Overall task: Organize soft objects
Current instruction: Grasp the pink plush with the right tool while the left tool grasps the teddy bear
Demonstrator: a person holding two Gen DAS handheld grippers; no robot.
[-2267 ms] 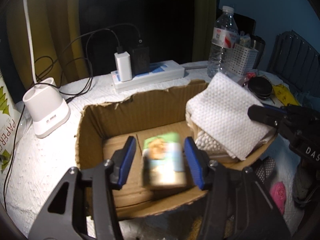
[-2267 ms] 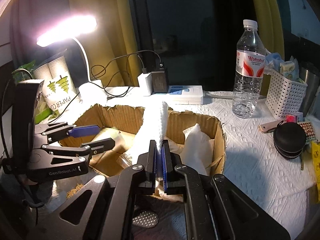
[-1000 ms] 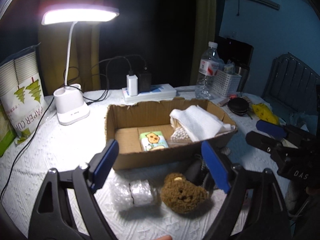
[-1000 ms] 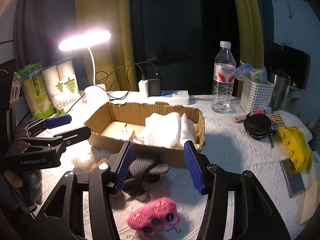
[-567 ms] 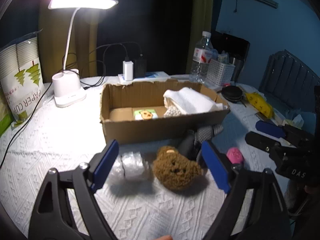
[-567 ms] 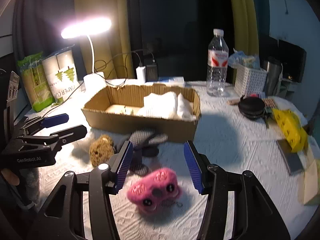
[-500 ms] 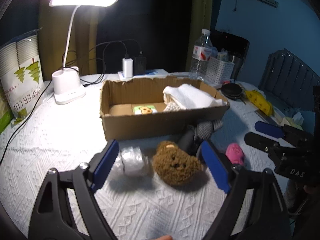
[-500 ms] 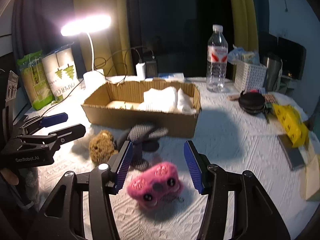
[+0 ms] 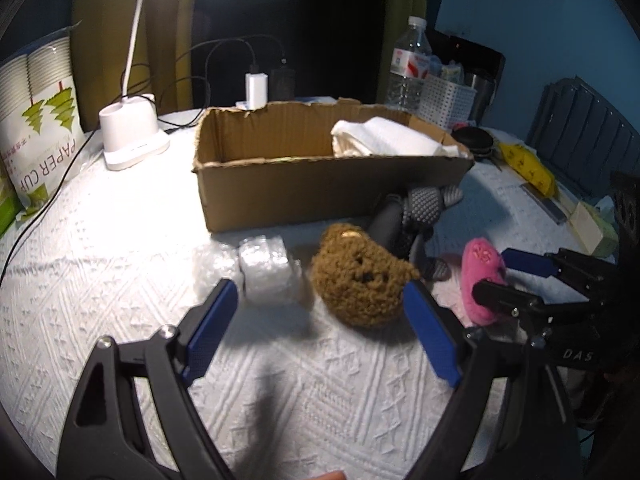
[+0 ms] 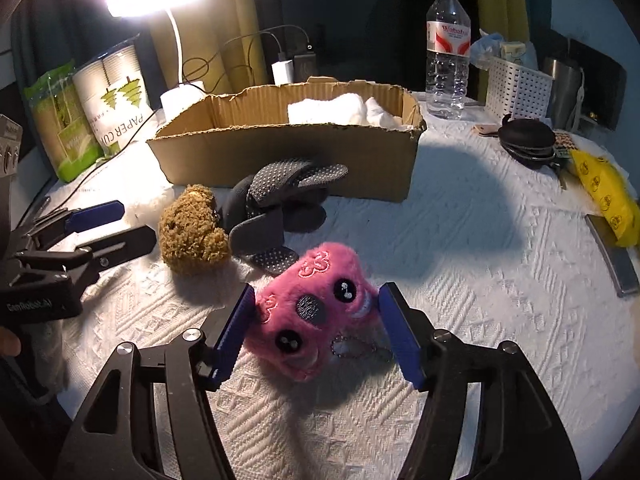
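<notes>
Left wrist view: your left gripper [image 9: 320,320] hangs over the white tablecloth [image 9: 120,240] with its jaws spread wide and nothing clamped. The brown plush bear [image 9: 362,276] lies just ahead, nearer the right-hand blue pad; the clear bubble-wrap bundle [image 9: 266,270] sits just beside it, nearer the left-hand pad. Dark dotted gloves [image 9: 416,210] lie behind the bear, against the front wall of the cardboard box [image 9: 320,196]. White folded cloth [image 9: 392,142] rests in the box's right end. The pink plush toy [image 9: 480,276] shows at right, between the fingers of your other gripper.

Right wrist view: your right gripper [image 10: 316,328] has its jaws apart and they have just been widening. The pink plush toy [image 10: 316,308] lies on the tablecloth [image 10: 480,260] between the pads; whether the left-hand pad brushes the fur I cannot tell, and the right-hand pad stands clear. Brown plush bear [image 10: 192,232] and gloves [image 10: 280,196] sit beyond, in front of the box [image 10: 288,152]. Your left gripper [image 10: 108,224] reaches in beside the bear.
</notes>
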